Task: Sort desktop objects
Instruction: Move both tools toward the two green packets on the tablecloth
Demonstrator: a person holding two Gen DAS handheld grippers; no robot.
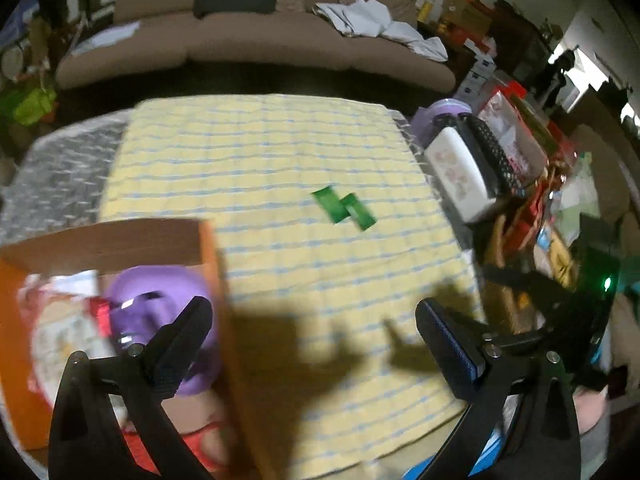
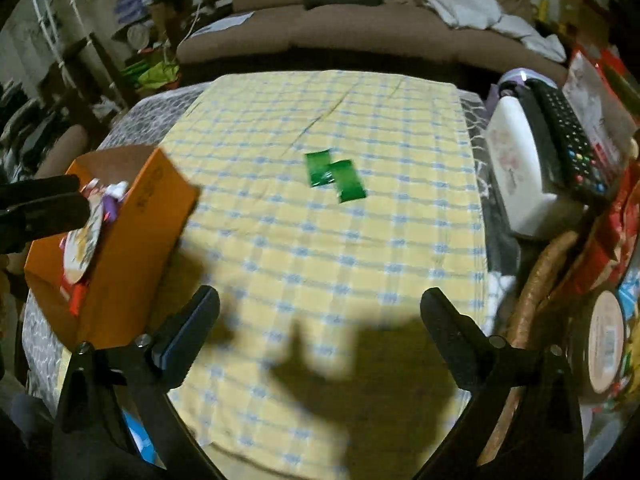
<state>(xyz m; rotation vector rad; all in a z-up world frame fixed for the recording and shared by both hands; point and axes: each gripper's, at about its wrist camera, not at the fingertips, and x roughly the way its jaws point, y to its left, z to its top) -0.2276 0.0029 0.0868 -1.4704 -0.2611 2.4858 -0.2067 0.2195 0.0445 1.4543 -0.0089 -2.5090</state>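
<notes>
Two green packets [image 1: 344,209] lie overlapping on the yellow checked cloth [image 1: 260,152], also in the right wrist view [image 2: 335,175]. An orange cardboard box [image 1: 218,280] at the left holds a purple item [image 1: 160,300] and red-and-white packets [image 1: 60,320]; the box also shows in the right wrist view [image 2: 132,248]. My left gripper [image 1: 314,320] is open and empty, its left finger over the box's right edge. My right gripper [image 2: 320,312] is open and empty above the cloth, nearer than the green packets. The left gripper's fingers [image 2: 44,208] show at the left over the box.
A white case [image 2: 516,168] and a black remote [image 2: 568,140] lie at the table's right edge, with a purple container [image 1: 440,116], red packages [image 2: 608,248] and a round tin [image 2: 604,344]. A brown sofa [image 2: 360,28] stands beyond the table.
</notes>
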